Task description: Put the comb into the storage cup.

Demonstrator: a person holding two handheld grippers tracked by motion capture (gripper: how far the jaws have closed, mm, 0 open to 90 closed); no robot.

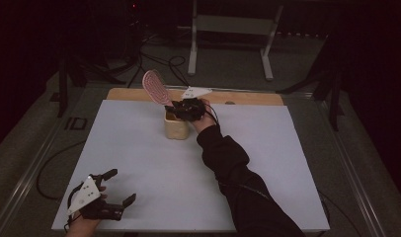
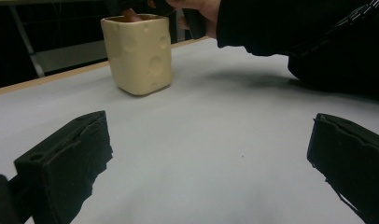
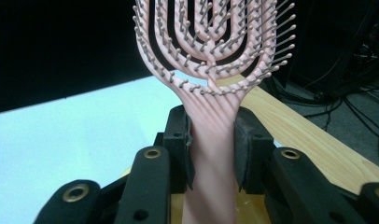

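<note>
A pink vented hairbrush (image 1: 156,88) stands tilted, head up and leaning left, with its handle down in a cream square cup (image 1: 176,126) at the far middle of the white table (image 1: 139,163). My right gripper (image 1: 184,109) is shut on the brush handle just above the cup's rim. In the right gripper view the handle (image 3: 211,140) is clamped between both pads, bristled head (image 3: 211,37) above. My left gripper (image 1: 120,186) rests open near the front left corner, nothing between its jaws. In the left gripper view the cup (image 2: 138,53) stands ahead, apart from the open gripper (image 2: 211,163).
A wooden strip (image 1: 248,97) runs along the table's far edge. Beyond it stand a white frame stand (image 1: 228,29) and cables on the floor (image 1: 154,61). The person's dark sleeve (image 1: 243,182) crosses the right middle of the table.
</note>
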